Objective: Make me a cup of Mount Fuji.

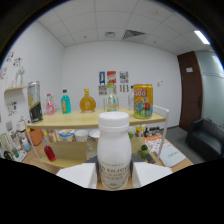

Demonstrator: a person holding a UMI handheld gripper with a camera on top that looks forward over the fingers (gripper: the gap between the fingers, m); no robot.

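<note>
Jaws clamped on white bottle (cap on)

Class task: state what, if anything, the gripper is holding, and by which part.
The gripper holds a white bottle, its fingers pressing on either side of the lower body, around the label.

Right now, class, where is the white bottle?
In the gripper view, the white bottle stands between the gripper fingers, in front of the wooden shelf carrying the yellow can.
</note>
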